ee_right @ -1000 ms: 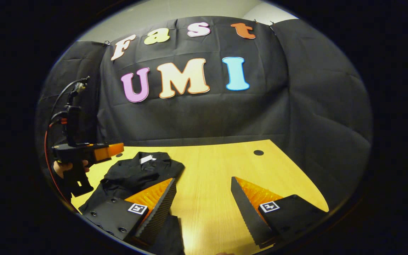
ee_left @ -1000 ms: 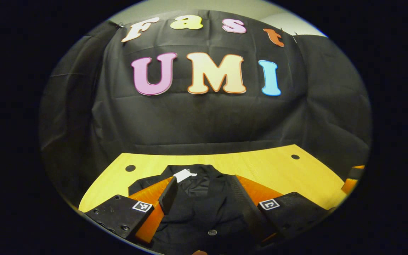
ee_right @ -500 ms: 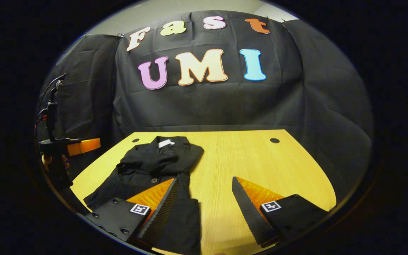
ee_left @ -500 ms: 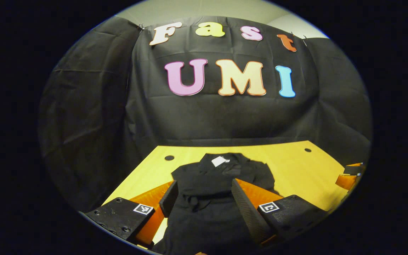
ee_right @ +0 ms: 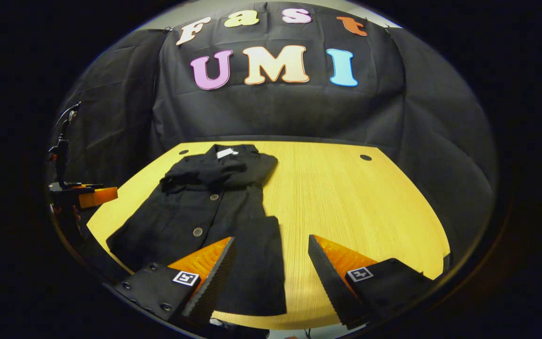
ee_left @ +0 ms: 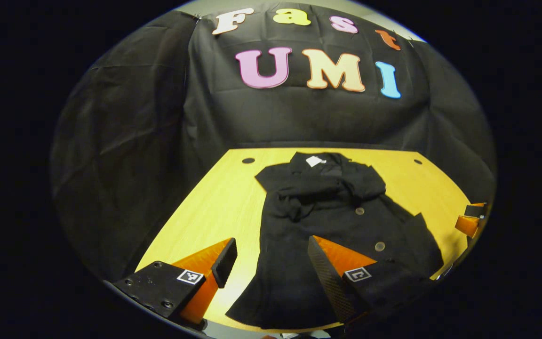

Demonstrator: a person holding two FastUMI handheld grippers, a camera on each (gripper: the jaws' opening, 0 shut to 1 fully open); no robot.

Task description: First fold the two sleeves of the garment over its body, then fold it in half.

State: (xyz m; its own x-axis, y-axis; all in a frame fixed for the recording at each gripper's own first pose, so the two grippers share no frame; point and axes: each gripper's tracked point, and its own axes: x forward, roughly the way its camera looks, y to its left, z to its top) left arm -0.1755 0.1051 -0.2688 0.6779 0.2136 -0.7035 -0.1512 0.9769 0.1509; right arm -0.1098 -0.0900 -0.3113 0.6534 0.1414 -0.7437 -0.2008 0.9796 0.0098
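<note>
- In the left gripper view, the black garment is lying flat on the worktop, its collar with a white tag pointing at the far edge and its hem reaching the near edge.
- Both sleeves are lying bunched across the chest, just below the collar; round buttons are showing down the front.
- The left gripper is hanging above the near edge with its fingers spread wide and nothing between them; the left finger is sitting over bare wood just beside the garment's left side, the right finger over the cloth. Whether the fingers are touching anything I cannot tell.
- In the right gripper view, the garment is lying on the left half of the worktop, collar near the far left corner, hem at the near edge.
- The right gripper is hanging wide open and holding nothing, its left finger over the garment's lower right corner, its right finger over bare wood.
- The worktop is yellow wood with small dark holes near its far corners; black cloth is hanging behind and around it.
- At the far left of that view, the left gripper is sitting off the worktop's left edge.
</note>
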